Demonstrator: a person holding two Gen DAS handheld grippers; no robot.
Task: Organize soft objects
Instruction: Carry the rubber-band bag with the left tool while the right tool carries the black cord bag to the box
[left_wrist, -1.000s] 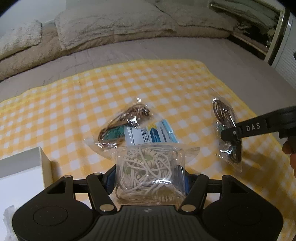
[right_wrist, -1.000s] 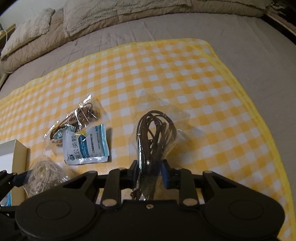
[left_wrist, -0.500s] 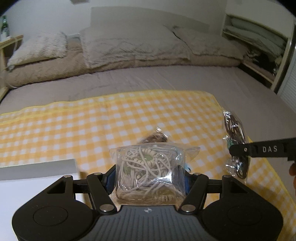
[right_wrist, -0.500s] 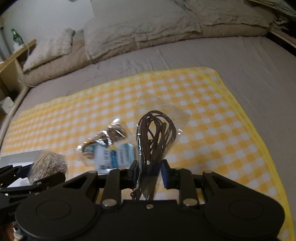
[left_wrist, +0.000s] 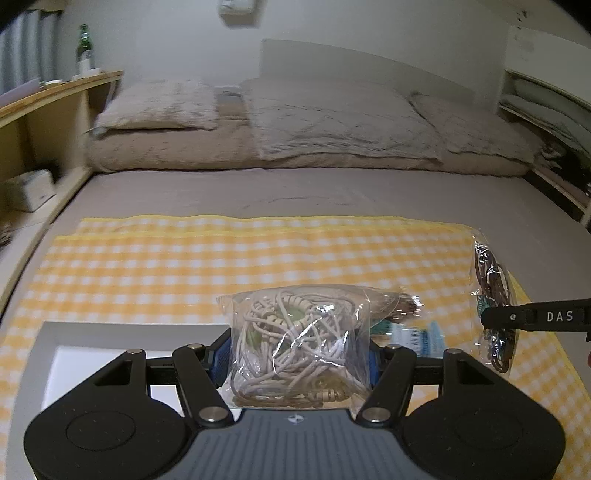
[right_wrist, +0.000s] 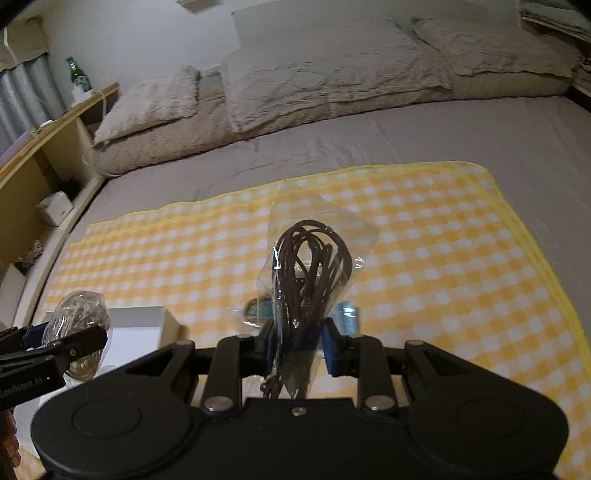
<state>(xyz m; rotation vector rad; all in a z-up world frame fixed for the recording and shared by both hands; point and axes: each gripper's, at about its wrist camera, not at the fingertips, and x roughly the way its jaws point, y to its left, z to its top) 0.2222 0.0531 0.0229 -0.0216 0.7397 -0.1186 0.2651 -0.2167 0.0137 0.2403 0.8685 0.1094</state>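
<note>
Crinkly clear bag of pale cord (left_wrist: 295, 343), glossy dark-cord bag (right_wrist: 306, 273), checked cloth (right_wrist: 443, 258)

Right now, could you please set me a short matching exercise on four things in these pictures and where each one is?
Things:
1. bag of pale cord
2. bag of dark brown cord
3. green bottle
4. white box

Places:
A. on the wooden shelf beside the bed
B. in the right tongs
C. on the yellow checked cloth, below the left tongs
D. in the left tongs

Pairs: 1-D, 2-B, 3-A, 4-C
</note>
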